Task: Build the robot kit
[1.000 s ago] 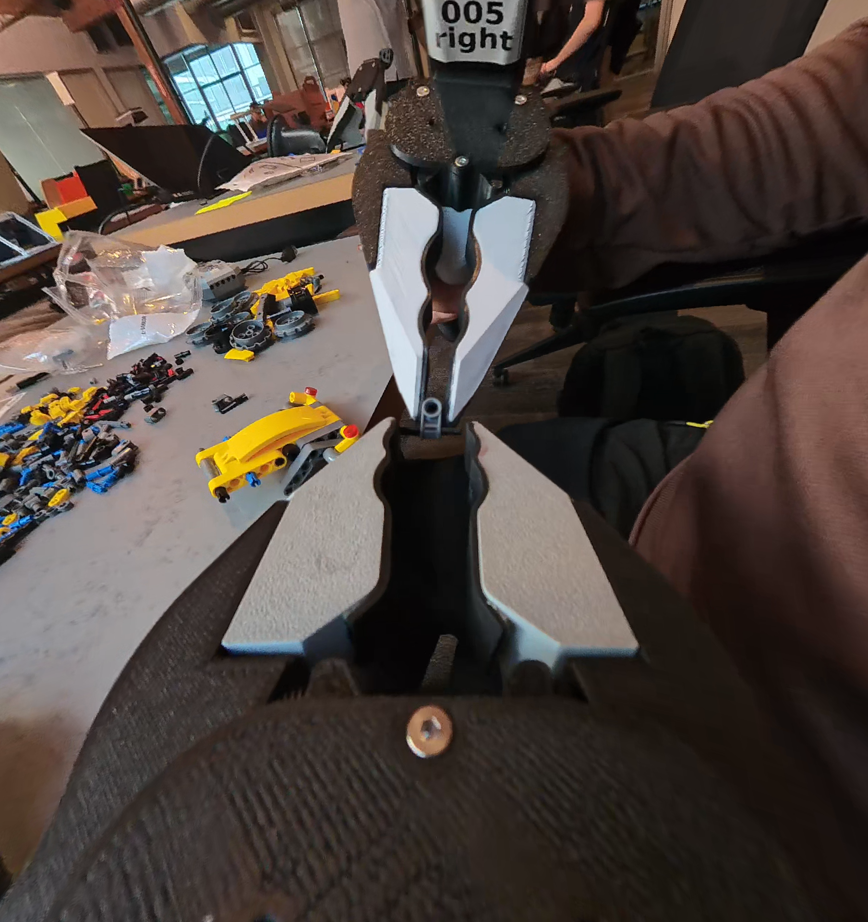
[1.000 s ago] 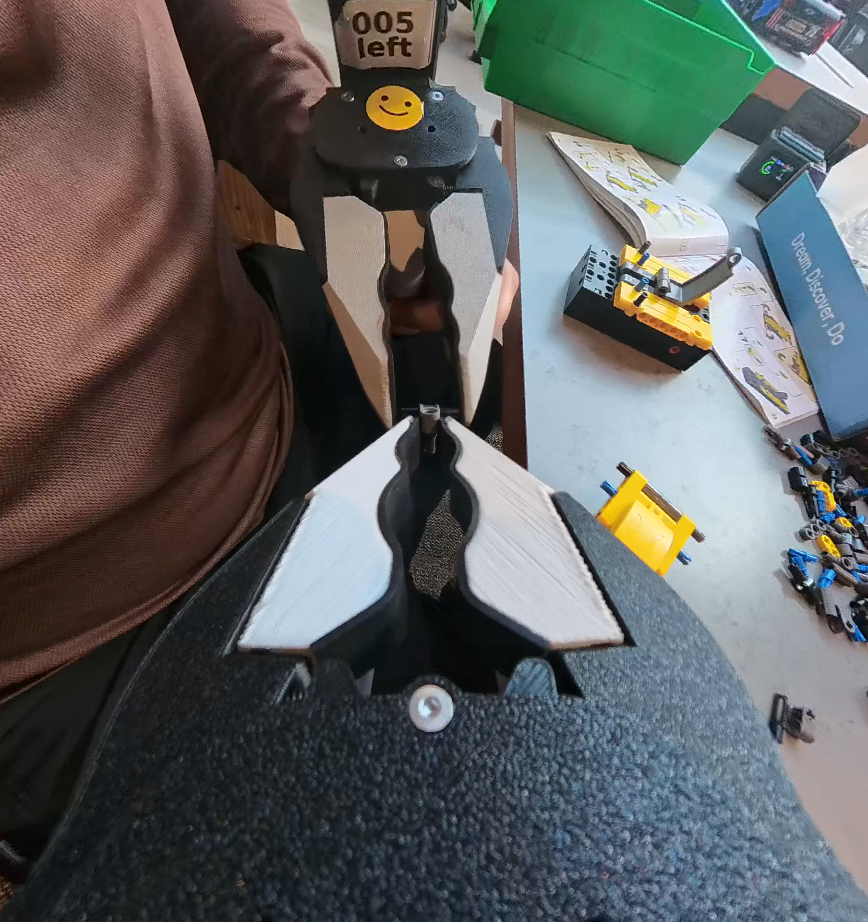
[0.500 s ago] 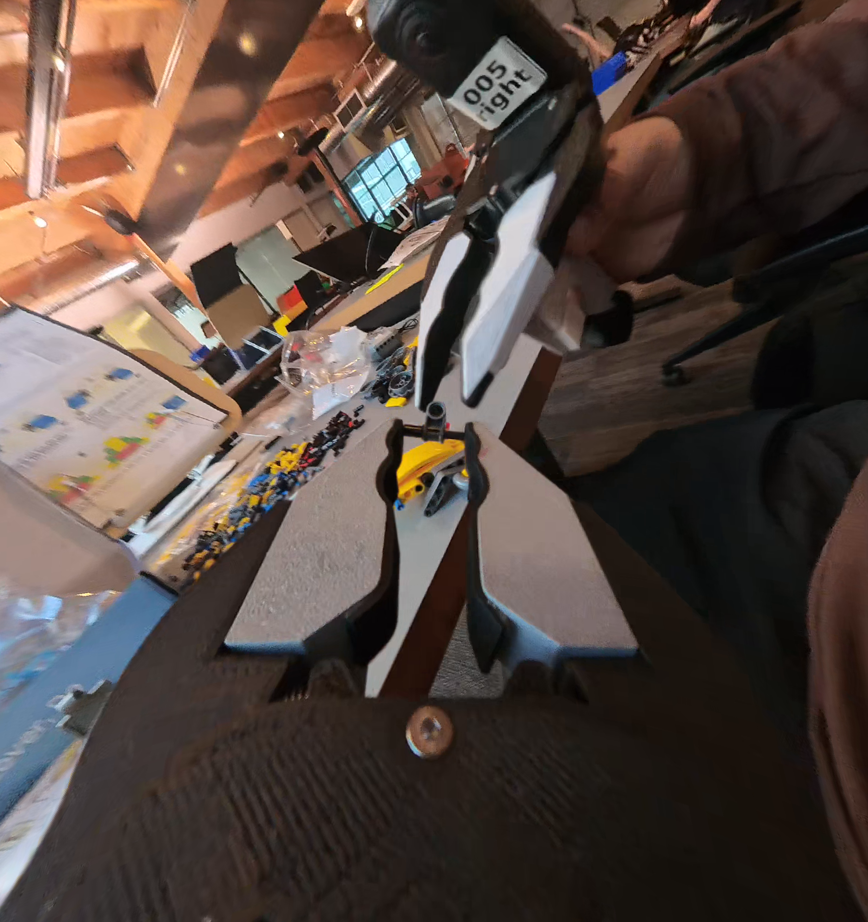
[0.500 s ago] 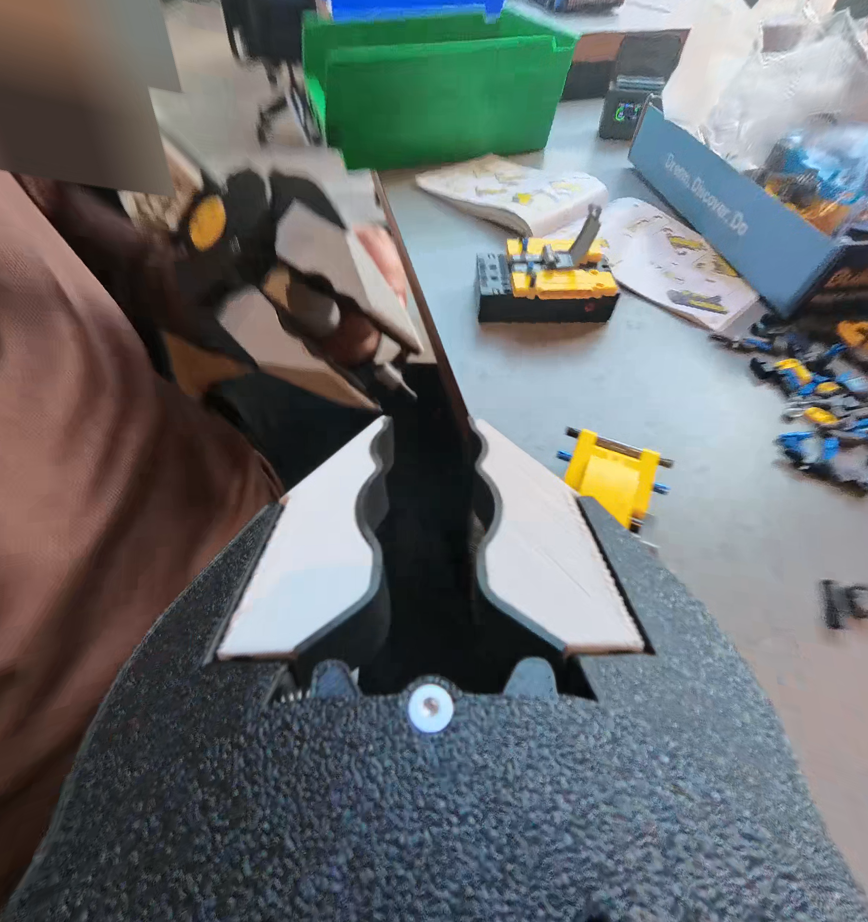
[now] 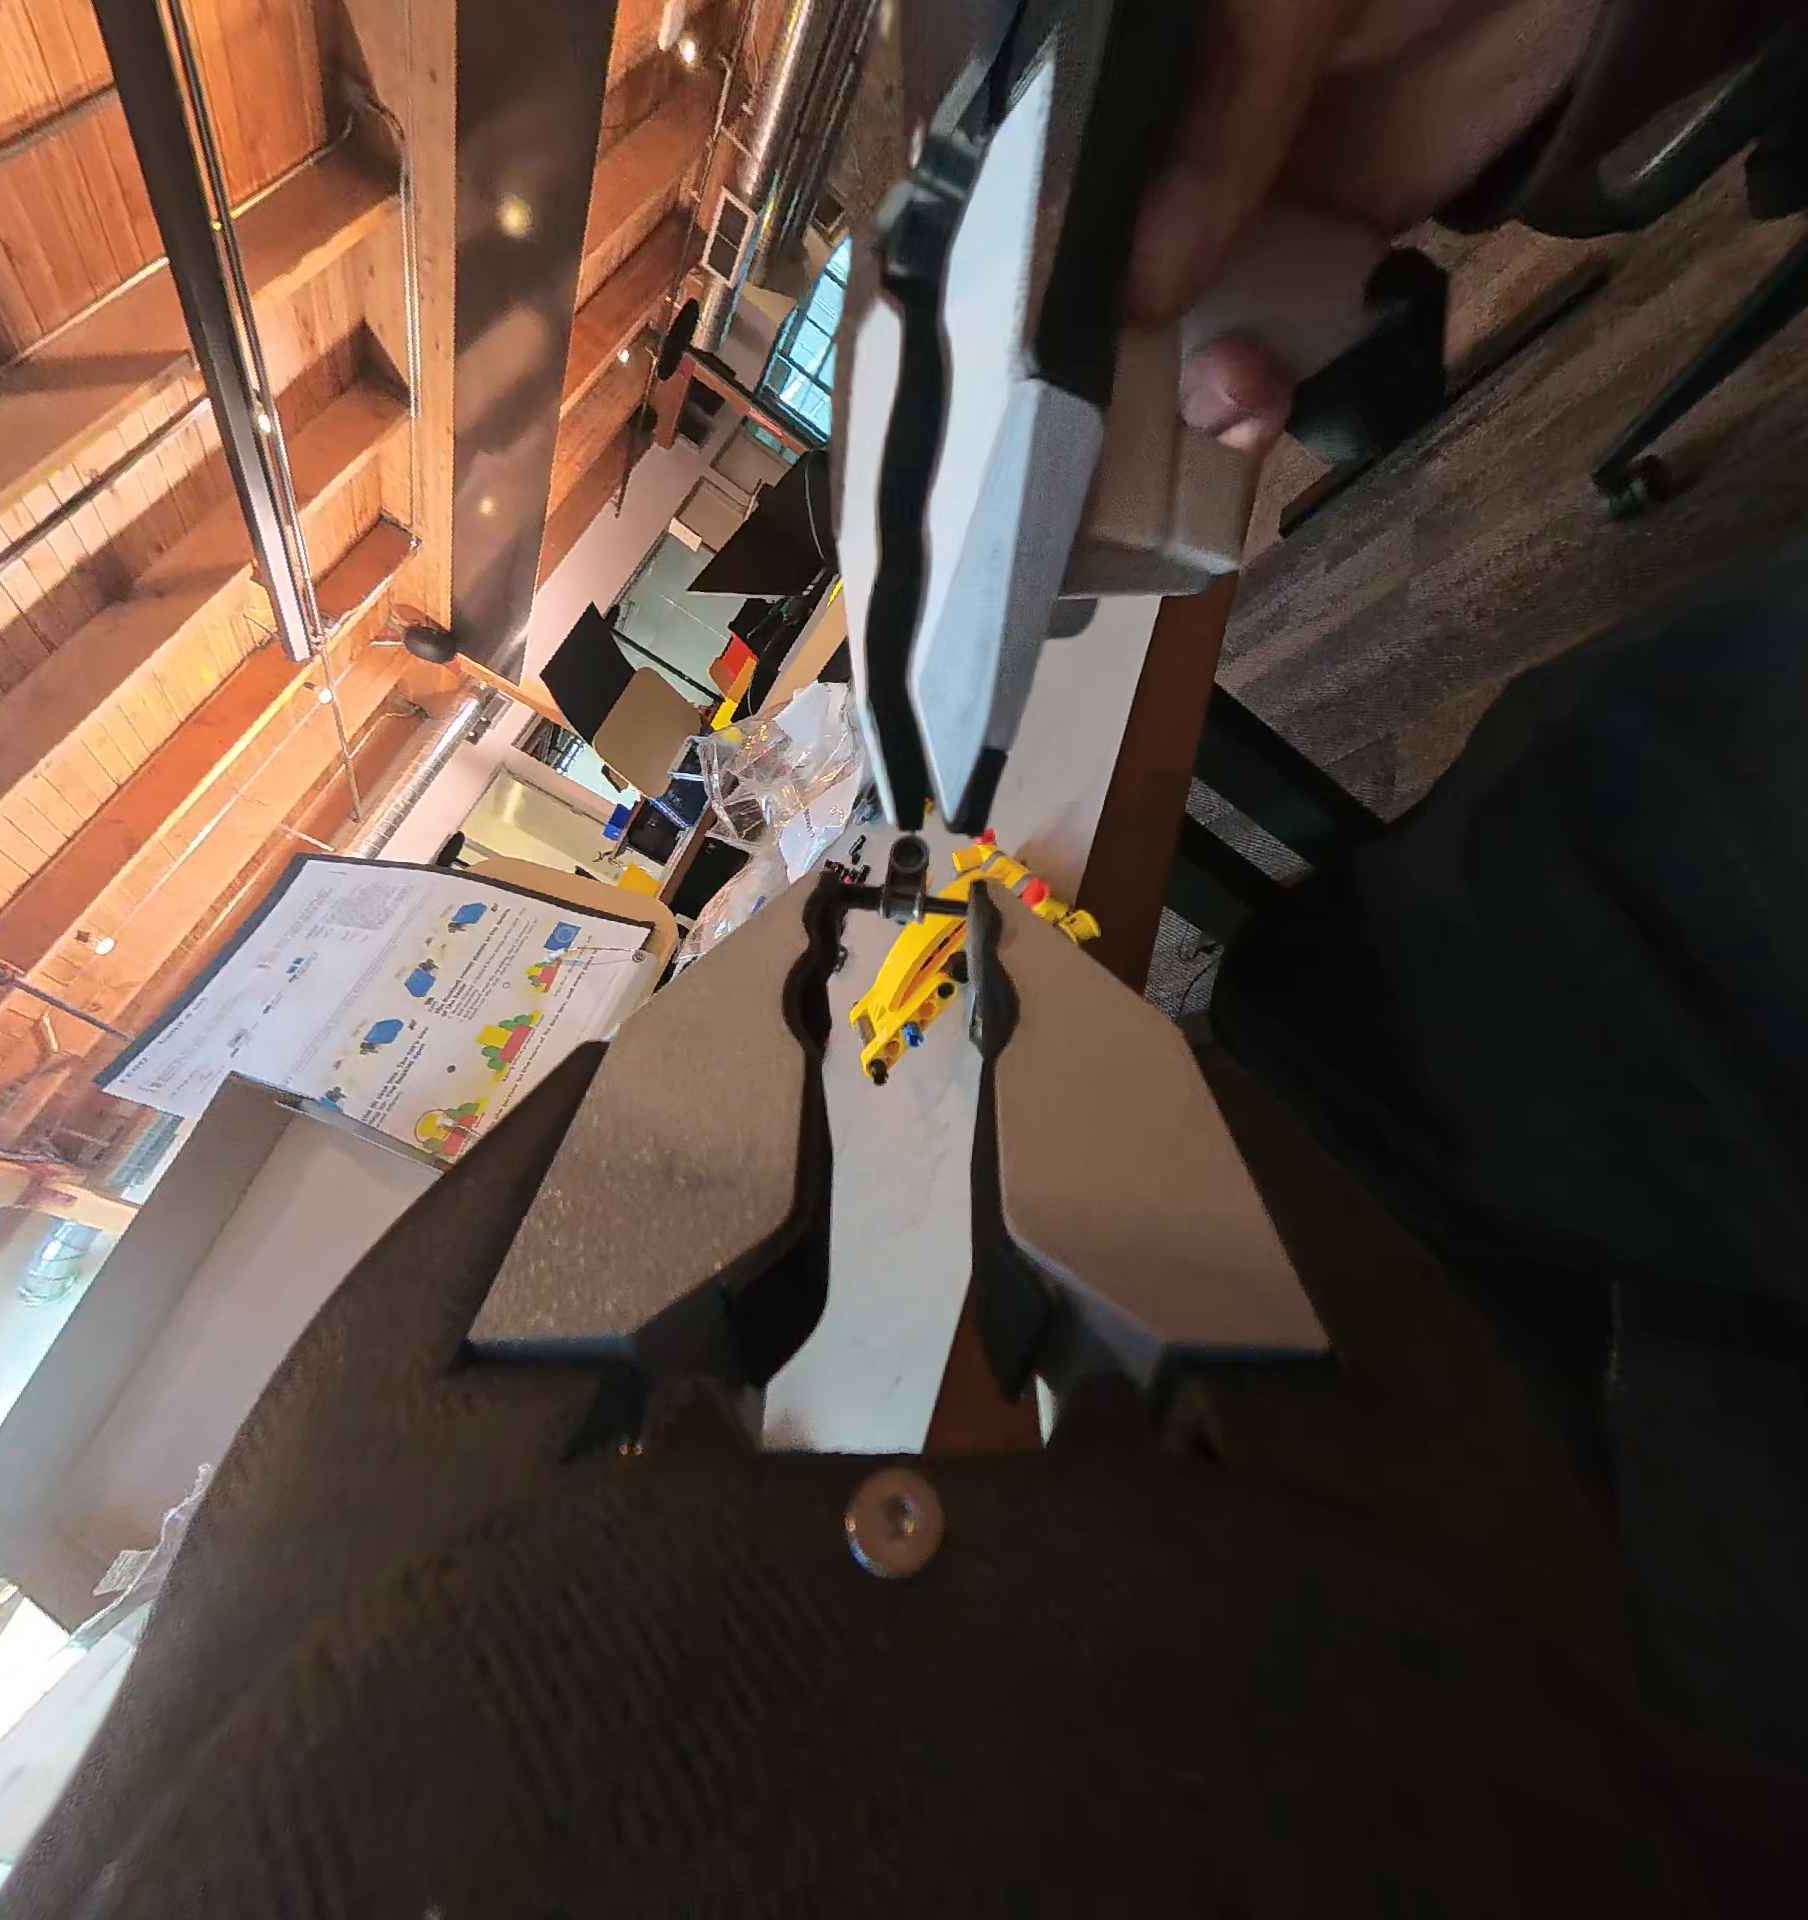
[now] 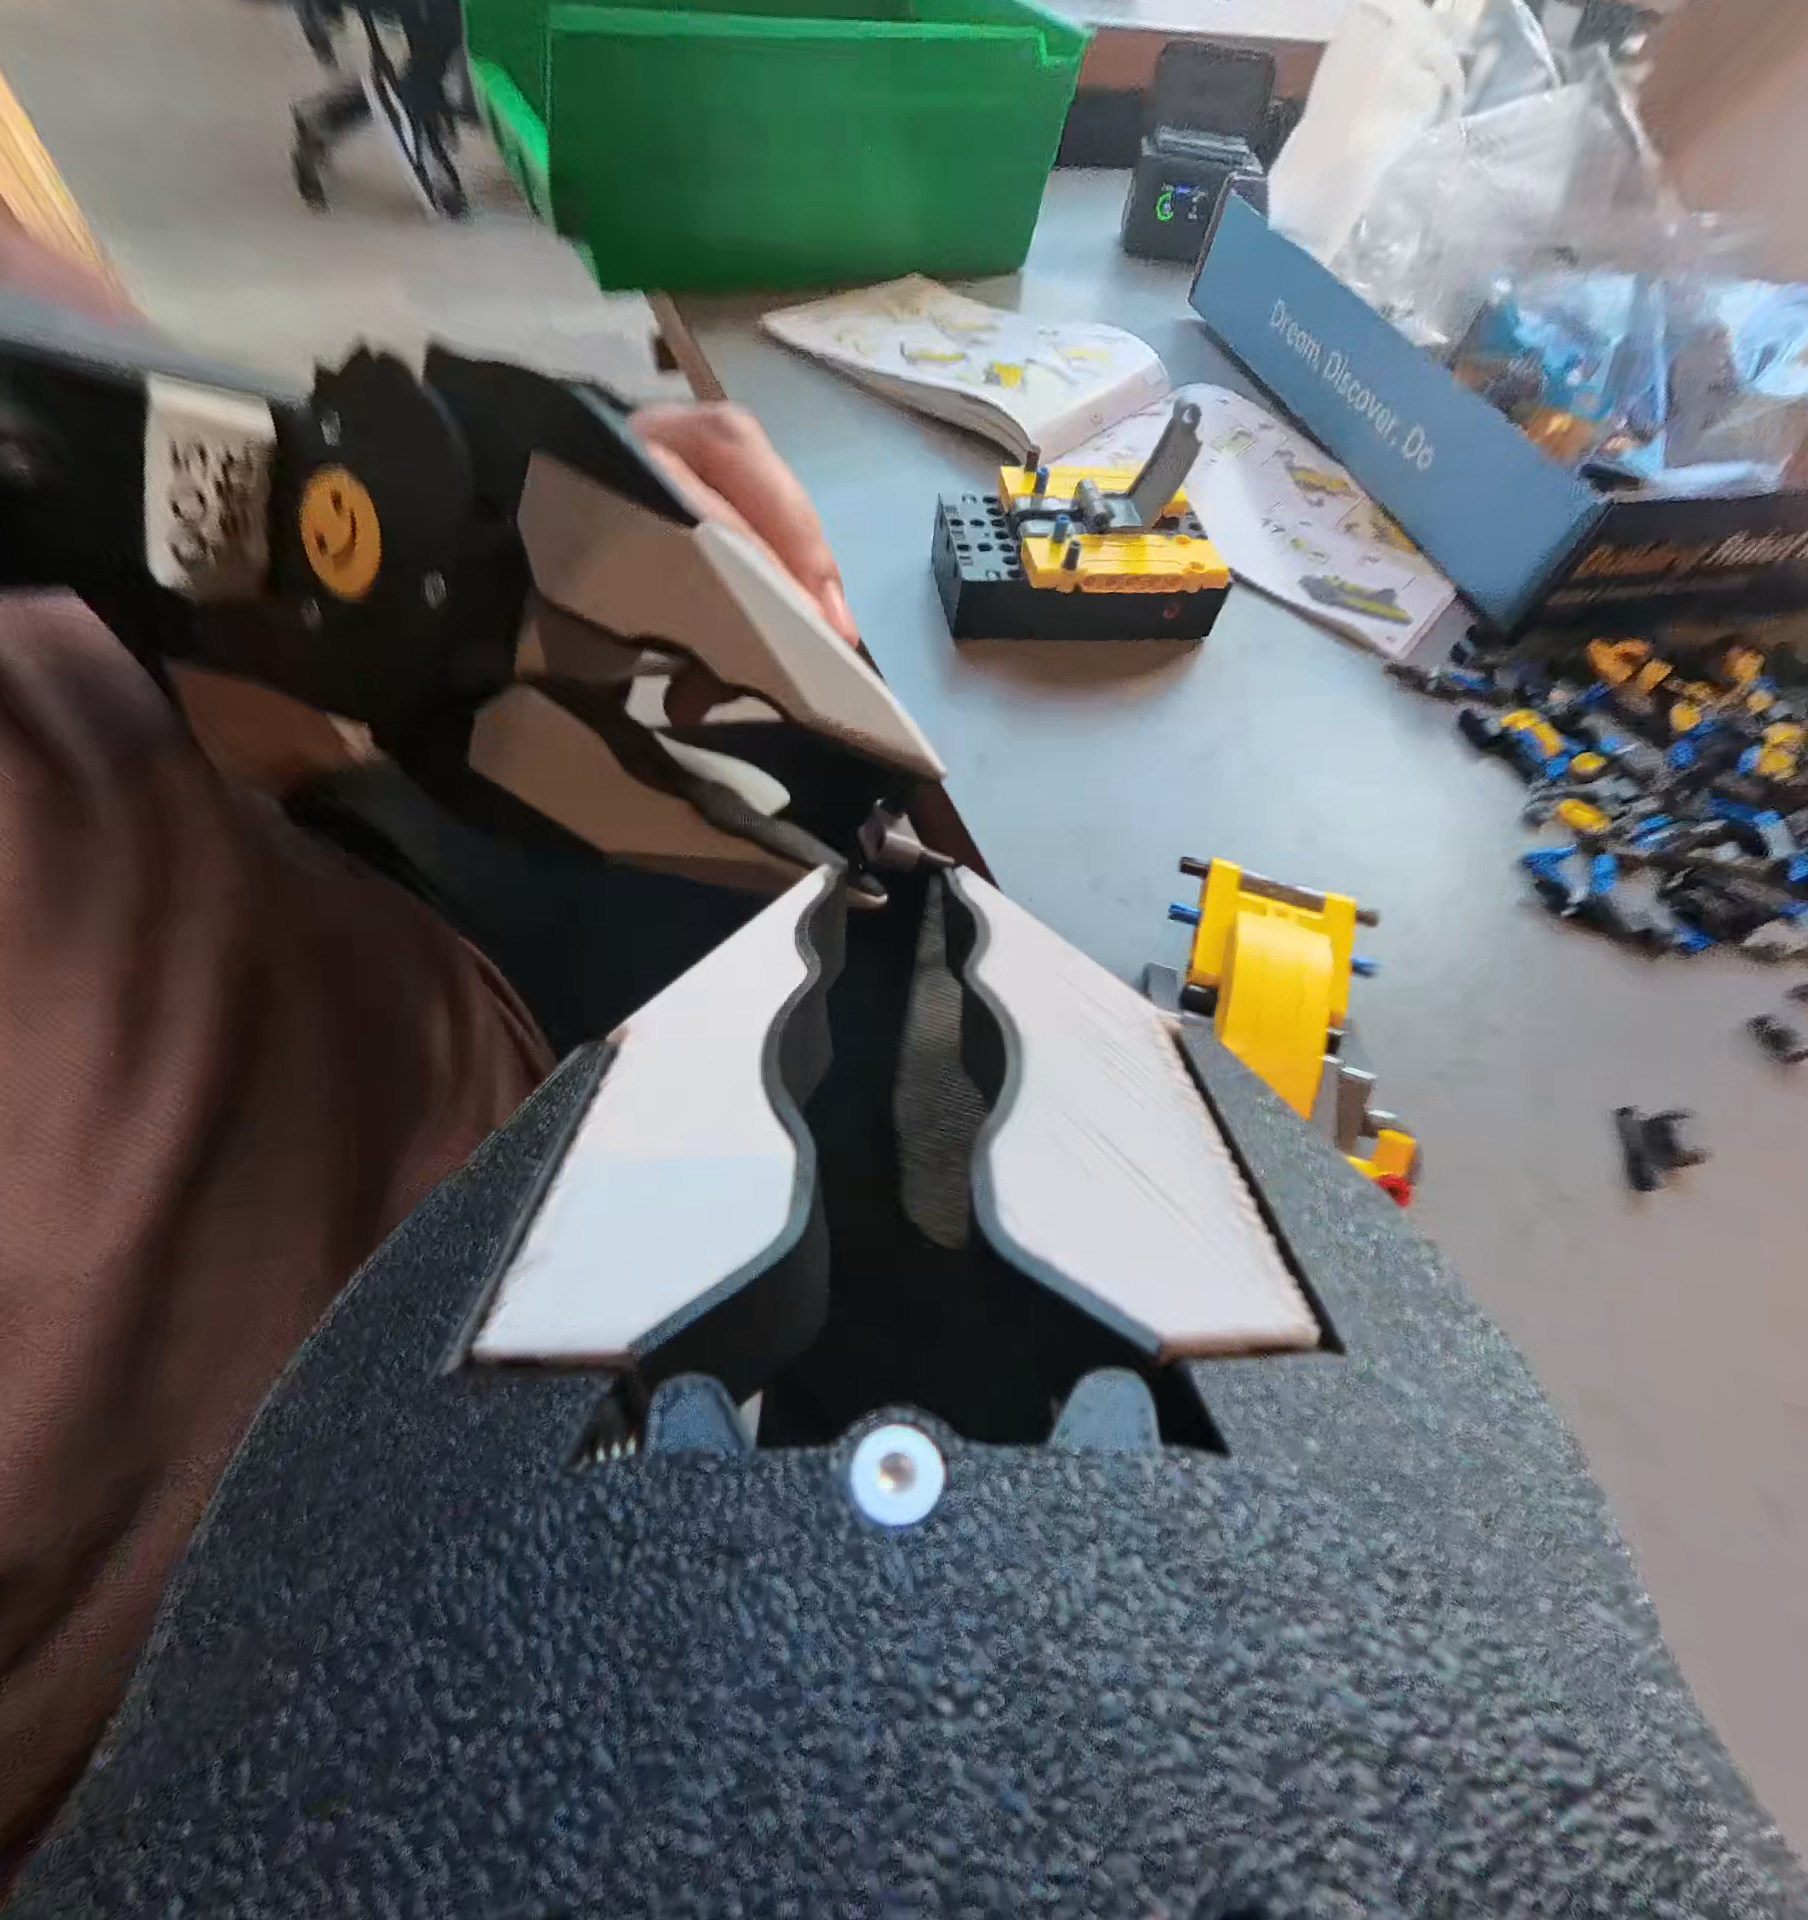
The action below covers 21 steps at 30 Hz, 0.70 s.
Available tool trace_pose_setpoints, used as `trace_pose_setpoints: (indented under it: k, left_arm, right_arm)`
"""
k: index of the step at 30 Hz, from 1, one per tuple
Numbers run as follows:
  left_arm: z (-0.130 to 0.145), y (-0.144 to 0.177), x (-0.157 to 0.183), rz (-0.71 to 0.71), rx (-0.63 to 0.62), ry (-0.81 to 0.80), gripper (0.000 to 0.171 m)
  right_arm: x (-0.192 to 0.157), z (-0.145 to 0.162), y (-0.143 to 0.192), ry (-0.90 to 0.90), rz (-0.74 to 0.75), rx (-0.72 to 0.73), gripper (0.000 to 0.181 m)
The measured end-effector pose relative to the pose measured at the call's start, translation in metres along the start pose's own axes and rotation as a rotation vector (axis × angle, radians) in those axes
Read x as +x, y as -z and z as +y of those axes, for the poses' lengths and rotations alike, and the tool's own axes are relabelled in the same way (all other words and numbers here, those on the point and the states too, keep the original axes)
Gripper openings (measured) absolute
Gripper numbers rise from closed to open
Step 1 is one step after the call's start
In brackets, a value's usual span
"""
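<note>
My left gripper (image 5: 908,899) is shut on a small dark connector piece (image 5: 905,868), which spans the gap between its tips. My right gripper (image 5: 931,821) comes down from above, seen edge-on, with its tips just over the piece's round head. In the right wrist view my right gripper (image 6: 889,881) has a narrow gap between its tips with nothing in it. The left gripper (image 6: 884,821) reaches in from the left and holds the piece (image 6: 889,842) just beyond those tips. Both grippers are held off the table's near edge, in front of a person's brown sleeve (image 6: 152,1039).
On the grey table (image 6: 1139,779) are a yellow part (image 6: 1274,966), a black and yellow block assembly (image 6: 1076,561), open booklets (image 6: 983,353), a blue box (image 6: 1399,436), a green bin (image 6: 796,145) and a pile of loose pieces (image 6: 1689,800). A yellow curved assembly (image 5: 915,977) lies near the edge. Left and right tips are no more than a few centimetres apart.
The right gripper let go of the small piece and opened. The left gripper rolled onto its side with the piece. The right gripper's tips have come back close to the piece.
</note>
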<state>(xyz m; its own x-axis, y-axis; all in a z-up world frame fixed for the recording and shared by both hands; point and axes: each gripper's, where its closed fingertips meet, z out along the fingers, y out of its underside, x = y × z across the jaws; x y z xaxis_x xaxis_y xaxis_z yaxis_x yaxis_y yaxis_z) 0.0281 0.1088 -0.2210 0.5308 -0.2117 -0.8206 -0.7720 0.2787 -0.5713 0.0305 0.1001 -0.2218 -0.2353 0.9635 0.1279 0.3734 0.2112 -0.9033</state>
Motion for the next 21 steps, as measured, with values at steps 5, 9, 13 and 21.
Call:
trace_pose_setpoints:
  k: [5,9,13,21]
  left_arm:
    - [0.001,0.000,0.006,0.042,0.015,0.000,0.022]
    - [0.006,-0.001,0.011,0.063,-0.001,-0.024,0.022]
    - [0.006,-0.002,0.013,0.078,0.011,-0.016,0.021]
    - [0.007,-0.002,0.018,0.105,0.012,-0.002,0.021]
  right_arm:
    - [-0.002,0.007,-0.007,0.355,0.132,-0.111,0.006]
    - [0.000,0.013,-0.010,0.475,0.180,-0.154,0.003]
    - [0.004,0.016,-0.009,0.576,0.223,-0.188,0.000]
    - [0.005,0.020,-0.010,0.670,0.236,-0.215,0.001]
